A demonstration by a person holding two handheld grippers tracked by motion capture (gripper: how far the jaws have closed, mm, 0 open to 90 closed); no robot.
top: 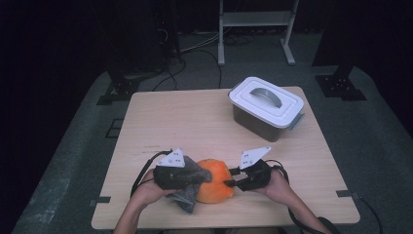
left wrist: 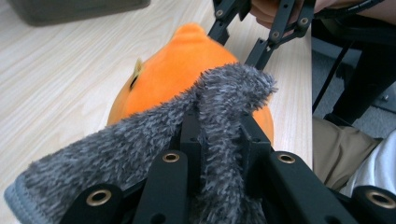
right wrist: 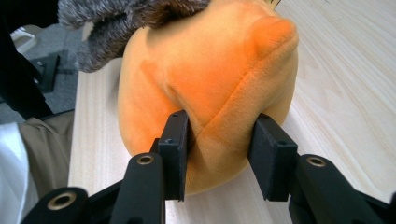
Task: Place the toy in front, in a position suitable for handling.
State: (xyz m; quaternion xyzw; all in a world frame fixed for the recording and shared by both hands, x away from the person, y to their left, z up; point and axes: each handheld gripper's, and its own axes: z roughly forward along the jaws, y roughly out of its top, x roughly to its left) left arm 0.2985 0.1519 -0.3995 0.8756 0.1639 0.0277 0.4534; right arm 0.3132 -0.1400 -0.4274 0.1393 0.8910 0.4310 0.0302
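Note:
An orange plush toy [top: 216,187] lies near the table's front edge, between my two grippers. A grey furry cloth [top: 187,199] drapes over its left side. My left gripper [top: 201,176] is shut on this cloth [left wrist: 224,93], whose pile bulges up between the jaws of the left gripper [left wrist: 219,128], just over the plush [left wrist: 173,70]. From the right, my right gripper [top: 232,184] pinches a fold of the plush [right wrist: 210,70]. Both pads of the right gripper [right wrist: 224,149] press into the soft fabric. The grey cloth [right wrist: 116,18] shows at the toy's far side.
A dark storage box with a white handled lid [top: 265,107] stands at the back right of the wooden table [top: 185,122]. The table's front edge is close behind the toy, with the person's lap below it [left wrist: 336,149]. A metal stand [top: 255,29] rises beyond the table.

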